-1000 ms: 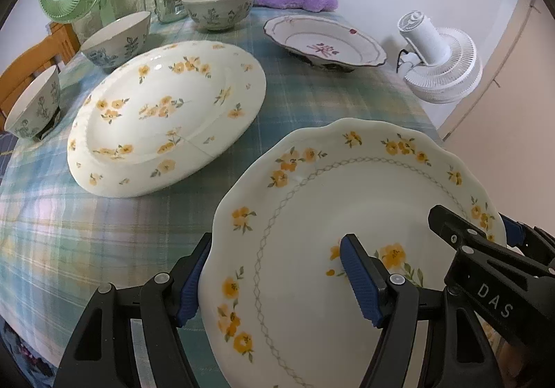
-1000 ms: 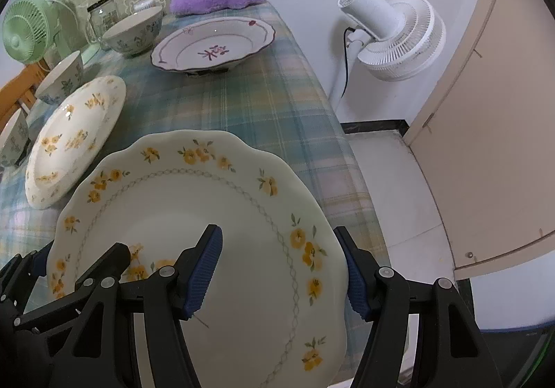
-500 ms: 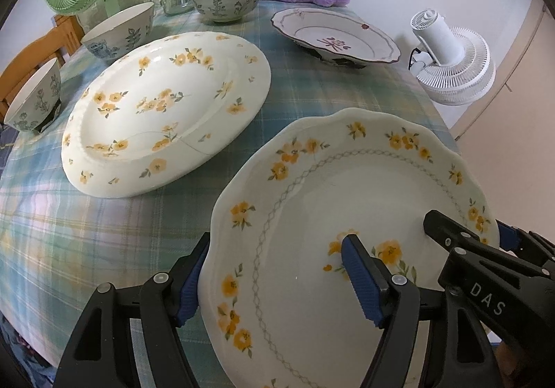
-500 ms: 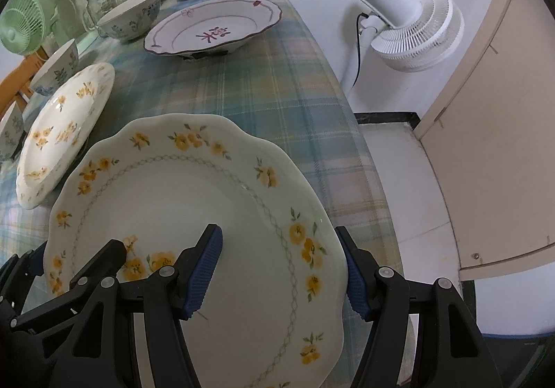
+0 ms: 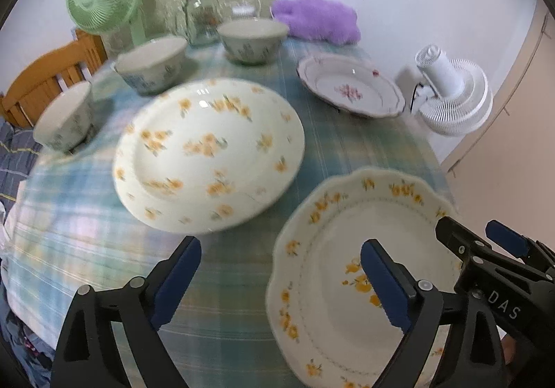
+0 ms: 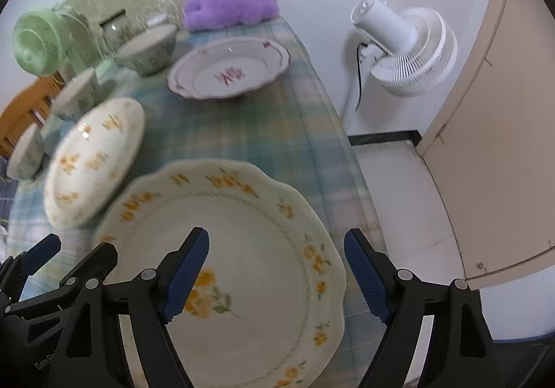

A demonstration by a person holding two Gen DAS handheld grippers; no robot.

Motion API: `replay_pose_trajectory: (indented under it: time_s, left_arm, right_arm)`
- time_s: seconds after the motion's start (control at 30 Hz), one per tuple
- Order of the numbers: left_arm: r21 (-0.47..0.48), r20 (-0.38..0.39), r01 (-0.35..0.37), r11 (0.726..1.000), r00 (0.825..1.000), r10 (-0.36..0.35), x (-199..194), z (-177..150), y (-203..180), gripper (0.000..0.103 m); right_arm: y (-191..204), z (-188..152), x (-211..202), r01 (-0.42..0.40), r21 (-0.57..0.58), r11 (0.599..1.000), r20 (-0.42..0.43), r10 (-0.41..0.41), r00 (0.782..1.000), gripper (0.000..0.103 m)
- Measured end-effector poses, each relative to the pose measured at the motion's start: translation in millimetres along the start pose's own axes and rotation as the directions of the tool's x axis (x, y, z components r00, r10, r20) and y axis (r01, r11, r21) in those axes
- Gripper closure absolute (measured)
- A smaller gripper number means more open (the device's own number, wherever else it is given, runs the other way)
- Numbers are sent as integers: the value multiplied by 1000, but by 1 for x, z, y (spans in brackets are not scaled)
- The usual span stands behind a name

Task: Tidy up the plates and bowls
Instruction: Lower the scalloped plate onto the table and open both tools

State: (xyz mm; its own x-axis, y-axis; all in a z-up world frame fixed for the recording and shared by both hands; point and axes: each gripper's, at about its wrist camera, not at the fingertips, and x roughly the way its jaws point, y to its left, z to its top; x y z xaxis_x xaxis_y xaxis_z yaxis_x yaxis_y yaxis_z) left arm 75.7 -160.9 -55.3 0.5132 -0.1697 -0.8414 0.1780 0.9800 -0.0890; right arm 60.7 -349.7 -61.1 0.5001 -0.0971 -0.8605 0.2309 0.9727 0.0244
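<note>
The scalloped plate (image 6: 249, 266) with yellow flowers sits at the near right corner of the table (image 5: 347, 141), its rim reaching past the table's edge; beside it on the left lies the larger round plate (image 5: 208, 155), and the rose-patterned plate (image 5: 350, 86) rests well beyond, toward the wall; three bowls (image 5: 152, 63) stand along the far left; from where I stand the job looks like gathering plates into one stack. The right tool (image 6: 275, 277) straddles the scalloped plate's right rim, one pad over the well and the other outside the edge, spread wide and gripping nothing so far as I can tell; it ought to close squarely on the rim and lift level, since glazed china will slip in a shallow pinch. The left tool (image 5: 281, 284) gapes wide too, one pad above the plate's well, the other over bare cloth. Against half a second ago, the left tool has drawn off leftward, so its outer pad no longer flanks the plate's left rim; the right tool looks unchanged.
</note>
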Motion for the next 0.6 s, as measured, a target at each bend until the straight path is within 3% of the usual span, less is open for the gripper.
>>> replay_pose_trajectory:
  time_s: [0.27,0.6]
  left_arm:
    - [17,93,-9,1000,996,8,-41,13,29,6]
    - [32,150,-2,999,989,-3,-70,20,75,6]
  right_arm:
    - [34,9,-44,-4,-10,1000,112,5,994,20]
    - [85,5,-80,23,5,1000,175,-23,984,20]
